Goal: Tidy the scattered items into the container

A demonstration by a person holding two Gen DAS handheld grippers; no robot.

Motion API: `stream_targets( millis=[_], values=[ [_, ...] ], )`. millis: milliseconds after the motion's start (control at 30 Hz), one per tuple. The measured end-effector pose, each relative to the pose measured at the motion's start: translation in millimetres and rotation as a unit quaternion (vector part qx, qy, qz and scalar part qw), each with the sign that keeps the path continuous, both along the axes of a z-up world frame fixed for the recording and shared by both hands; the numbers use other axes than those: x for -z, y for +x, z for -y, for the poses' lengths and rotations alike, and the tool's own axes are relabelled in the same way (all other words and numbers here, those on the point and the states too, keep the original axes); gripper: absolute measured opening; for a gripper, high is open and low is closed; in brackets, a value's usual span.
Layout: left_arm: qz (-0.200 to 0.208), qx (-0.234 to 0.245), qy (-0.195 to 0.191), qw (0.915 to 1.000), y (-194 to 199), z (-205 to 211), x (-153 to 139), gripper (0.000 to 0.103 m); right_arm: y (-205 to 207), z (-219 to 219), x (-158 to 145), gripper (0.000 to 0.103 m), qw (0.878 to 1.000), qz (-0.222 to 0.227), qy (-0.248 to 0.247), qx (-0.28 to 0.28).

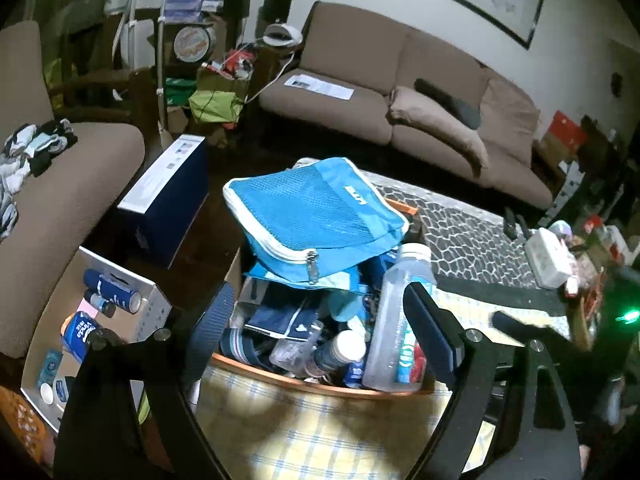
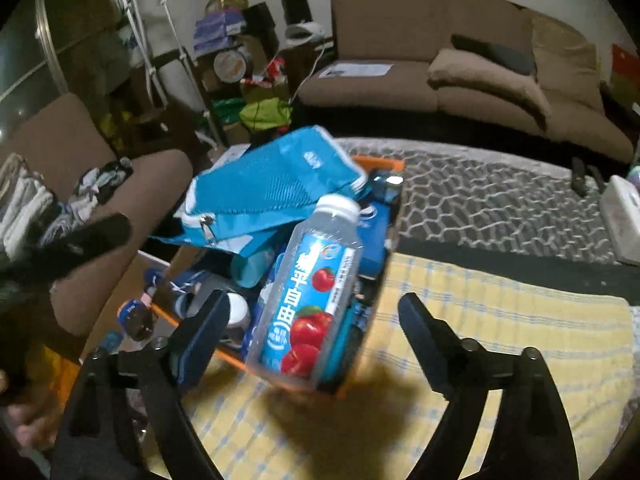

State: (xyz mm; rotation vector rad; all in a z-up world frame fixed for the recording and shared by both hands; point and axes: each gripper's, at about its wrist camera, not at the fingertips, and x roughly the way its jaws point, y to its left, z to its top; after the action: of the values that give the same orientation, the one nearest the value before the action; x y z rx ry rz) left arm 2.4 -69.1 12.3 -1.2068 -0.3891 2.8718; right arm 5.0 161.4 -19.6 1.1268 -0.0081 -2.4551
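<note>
Now both grippers, left gripper [image 1: 320,320] and right gripper [image 2: 312,316], hang spread and empty above the orange-rimmed container [image 2: 344,390], where the drink bottle [image 2: 308,292] leans atop the heap, apparently released.

We see a clear, glossy plastic bottle [image 2: 308,280] beside a blue mesh cloth pouch [image 1: 316,212], over a yellow checked woven cloth [image 2: 500,320]; sofa [image 1: 400,72] upholstery looks matt.

Bottle [image 2: 308,292] in basket [image 2: 280,386], beside pouch [image 2: 272,184]
</note>
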Motion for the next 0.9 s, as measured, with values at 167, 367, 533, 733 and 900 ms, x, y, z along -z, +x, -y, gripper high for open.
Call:
stream_targets(
  millis=[167, 367, 533, 733, 900],
  values=[
    [-0.003, 0.007, -0.021, 0.9998, 7, -15, -12, 0.085, 12, -17, -32, 0.099, 0.999, -0.032, -0.003, 0.027],
    [-0.029, 0.024, -0.050, 0.9980, 35, -33, -36, 0.086, 37, -29, -60, 0.099, 0.999, -0.038, -0.010, 0.037],
    [-0.033, 0.026, -0.082, 0.9958, 57, -42, -43, 0.089, 69, -37, -78, 0.100, 0.997, -0.068, 0.004, 0.046],
    [-0.010, 0.002, -0.118, 0.9930, 85, -41, -34, 0.101, 91, -41, -66, 0.101, 0.998, -0.037, 0.014, 0.051],
    [0.003, 0.017, -0.105, 0.9944, 95, -45, -33, 0.102, 101, -26, -74, 0.101, 0.995, -0.060, 0.066, 0.047]
  ],
)
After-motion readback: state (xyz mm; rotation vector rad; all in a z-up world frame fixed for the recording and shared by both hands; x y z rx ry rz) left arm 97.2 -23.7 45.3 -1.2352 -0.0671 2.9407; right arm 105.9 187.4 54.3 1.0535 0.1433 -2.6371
